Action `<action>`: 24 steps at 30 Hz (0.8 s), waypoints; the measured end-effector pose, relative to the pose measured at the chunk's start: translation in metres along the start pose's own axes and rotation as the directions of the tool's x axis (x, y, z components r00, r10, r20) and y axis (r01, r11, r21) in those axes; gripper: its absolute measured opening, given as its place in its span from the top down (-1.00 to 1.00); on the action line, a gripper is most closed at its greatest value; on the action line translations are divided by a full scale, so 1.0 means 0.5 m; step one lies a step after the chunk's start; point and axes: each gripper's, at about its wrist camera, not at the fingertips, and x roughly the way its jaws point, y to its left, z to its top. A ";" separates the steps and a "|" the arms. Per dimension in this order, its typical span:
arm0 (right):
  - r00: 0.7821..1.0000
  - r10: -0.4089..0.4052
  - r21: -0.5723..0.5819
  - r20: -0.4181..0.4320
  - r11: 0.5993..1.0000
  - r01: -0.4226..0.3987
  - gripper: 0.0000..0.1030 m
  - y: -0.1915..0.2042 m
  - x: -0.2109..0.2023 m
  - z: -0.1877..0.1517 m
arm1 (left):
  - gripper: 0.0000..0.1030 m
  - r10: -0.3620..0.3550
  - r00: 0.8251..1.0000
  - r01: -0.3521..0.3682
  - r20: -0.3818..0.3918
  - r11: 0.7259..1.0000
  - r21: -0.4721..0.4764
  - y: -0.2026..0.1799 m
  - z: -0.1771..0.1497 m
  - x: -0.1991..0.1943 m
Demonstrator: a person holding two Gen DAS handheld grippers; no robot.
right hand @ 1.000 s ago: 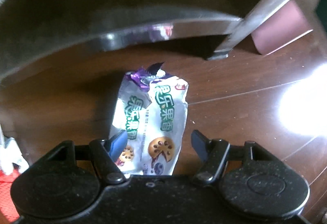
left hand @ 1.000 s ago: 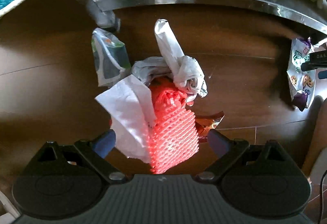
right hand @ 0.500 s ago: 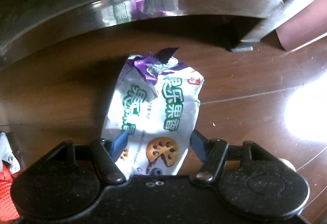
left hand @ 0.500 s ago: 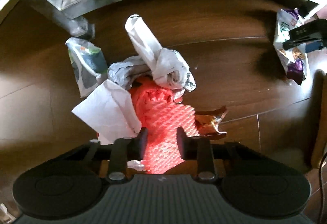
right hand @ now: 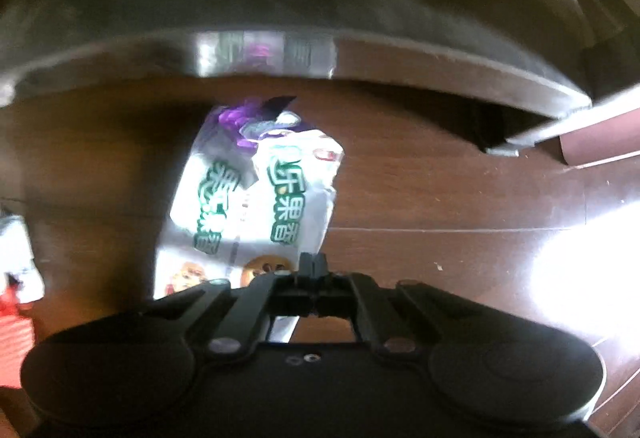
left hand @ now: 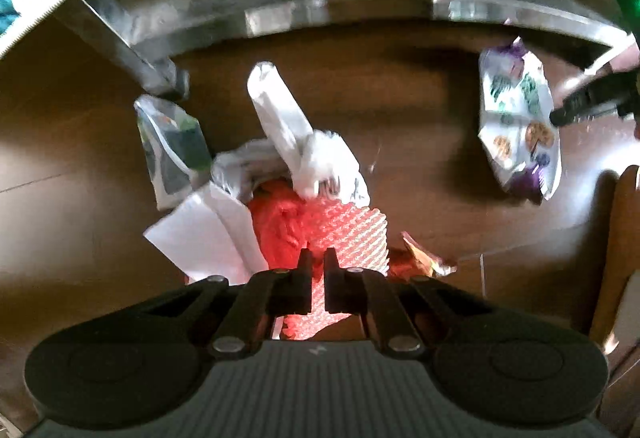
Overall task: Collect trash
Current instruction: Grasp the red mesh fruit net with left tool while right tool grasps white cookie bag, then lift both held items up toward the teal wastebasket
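Fingers [left hand: 306,278] of left gripper [left hand: 316,270] pinching red foam net [left hand: 348,234], 6 o'clock; right gripper [right hand: 314,268] clamping snack wrapper [right hand: 256,198], 12 o'clock. Both gripped; tissue [left hand: 200,234], pouch [left hand: 172,146] left.

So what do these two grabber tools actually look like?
Both are black plastic. The left gripper has slim black fingers on hinged links with silver rivets, two round housings and a grey ribbed body. The right gripper looks the same, with a plain black, dusty body. No cables or sleeves show.
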 end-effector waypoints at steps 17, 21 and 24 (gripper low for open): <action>0.978 0.183 0.110 0.096 0.975 -0.193 0.59 -0.022 -0.237 -0.060 | 0.91 -0.012 0.988 0.029 0.153 0.993 -0.113 0.056 0.012 -0.225; 0.972 0.225 0.131 0.075 0.964 -0.233 0.16 -0.035 -0.209 -0.068 | 0.91 -0.060 0.989 0.083 0.134 0.981 -0.173 0.078 0.011 -0.275; 0.974 0.217 0.061 0.059 0.973 -0.221 -0.03 -0.011 -0.184 -0.064 | 0.91 -0.107 0.984 0.132 0.139 0.974 -0.184 0.076 0.019 -0.294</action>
